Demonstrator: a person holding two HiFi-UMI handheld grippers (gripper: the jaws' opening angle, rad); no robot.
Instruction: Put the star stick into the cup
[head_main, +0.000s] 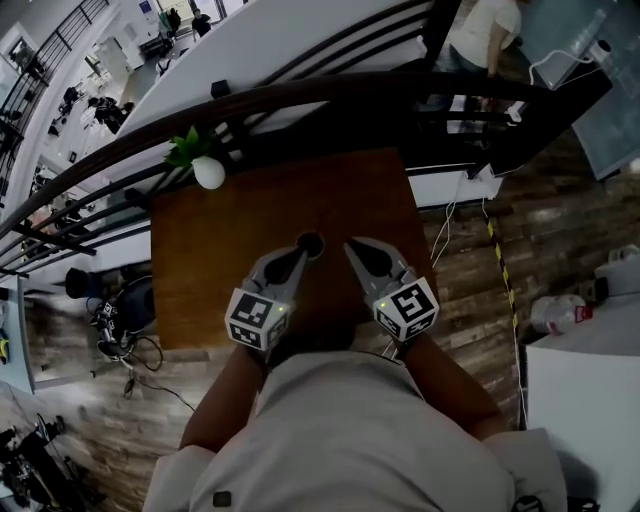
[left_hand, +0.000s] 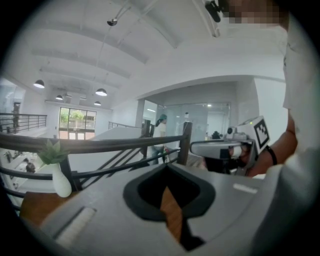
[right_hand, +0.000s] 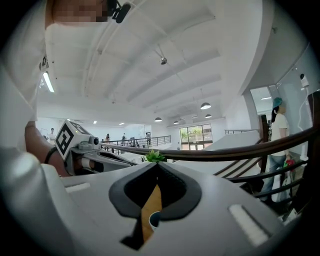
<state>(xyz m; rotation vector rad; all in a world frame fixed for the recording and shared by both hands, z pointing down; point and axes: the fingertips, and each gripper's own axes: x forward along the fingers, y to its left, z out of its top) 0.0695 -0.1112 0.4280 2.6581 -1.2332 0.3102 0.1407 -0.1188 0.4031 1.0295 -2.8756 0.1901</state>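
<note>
1. The jaws of the left gripper (left_hand: 167, 166) were closed, tips meeting, with nothing between them. Only a strip of the wooden counter (head_main: 215, 260) showed through the gap behind the tips.
2. The jaws of the right gripper (right_hand: 157, 166) were likewise brought together and held nothing. The rim of the cup (right_hand: 152, 218) showed through the narrow gap below the tips.
3. In the head view the cup (head_main: 310, 244) stood upright on the counter, its mouth dark, between the two gripper tips and just beside the left one.
4. The star stick could not be picked out in any view.
5. Both grippers were held low and close to the person's body, slanting inward towards each other, with each marker cube (head_main: 257, 318) nearest the wrist.
6. A white vase (head_main: 208, 173) holding a green plant (head_main: 190, 148) stood at the far left corner of the counter, well apart from the cup.
7. A dark railing (head_main: 300, 95) curved past the far edge of the counter, and a person (head_main: 485, 30) stood beyond it.
8. Wood-patterned floor (head_main: 560, 235) lay to the right of the counter.
</note>
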